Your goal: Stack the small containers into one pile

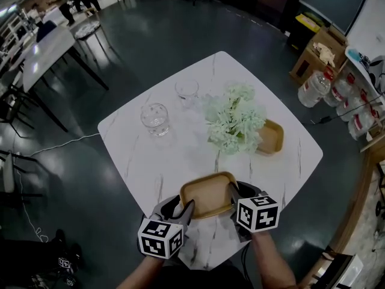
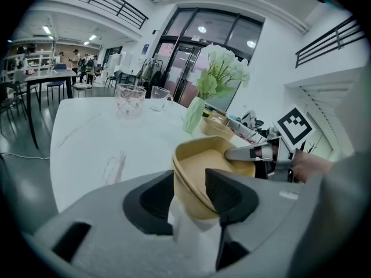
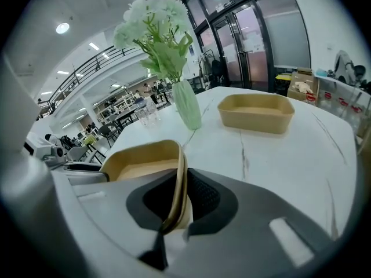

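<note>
On the white, grey-veined marble table (image 1: 180, 155), a shallow tan container (image 1: 207, 198) with rounded corners and a matte, papery surface was seen in the head view, set near the front edge between the left gripper (image 1: 183, 209) and the right gripper (image 1: 236, 196). A second tan container (image 1: 272, 138) was seen behind a bunch of pale green flowers (image 1: 234, 122), well apart from the first.

In the left gripper view, the near container's thin side wall (image 2: 197, 178) was straddled by wide-spread jaws, one pad outside and one inside, with no clamping to be seen.

In the right gripper view, the opposite wall (image 3: 177, 184) was pinched edge-on between two ribbed black pads (image 3: 203, 197), the jaws being drawn nearly together.
</note>
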Motion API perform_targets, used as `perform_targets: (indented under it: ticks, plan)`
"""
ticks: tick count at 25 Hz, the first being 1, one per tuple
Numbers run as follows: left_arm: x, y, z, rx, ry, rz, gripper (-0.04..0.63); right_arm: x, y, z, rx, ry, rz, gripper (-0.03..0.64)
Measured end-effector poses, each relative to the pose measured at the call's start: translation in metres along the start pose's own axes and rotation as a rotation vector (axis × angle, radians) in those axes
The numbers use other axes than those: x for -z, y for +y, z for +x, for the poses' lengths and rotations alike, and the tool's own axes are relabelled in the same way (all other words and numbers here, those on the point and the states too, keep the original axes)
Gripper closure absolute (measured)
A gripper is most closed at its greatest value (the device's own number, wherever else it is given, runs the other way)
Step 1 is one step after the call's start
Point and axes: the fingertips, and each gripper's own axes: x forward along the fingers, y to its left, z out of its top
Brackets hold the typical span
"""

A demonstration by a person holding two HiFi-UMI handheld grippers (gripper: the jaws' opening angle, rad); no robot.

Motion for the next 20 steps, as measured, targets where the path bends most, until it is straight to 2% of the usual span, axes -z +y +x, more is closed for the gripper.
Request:
perform_targets:
  ticks: [10,20]
  plan:
    - [-0.001,-0.008,-0.01,0.005,-0.016,0.055,0.434,0.008,0.002,-0.015,-0.005,-0.016,0.045,0.588]
    - [-0.006,-0.019,-0.033,0.119,-0.018,0.129,0.448,0.018,0.016,-0.049,0.082,-0.026,0.093,0.588]
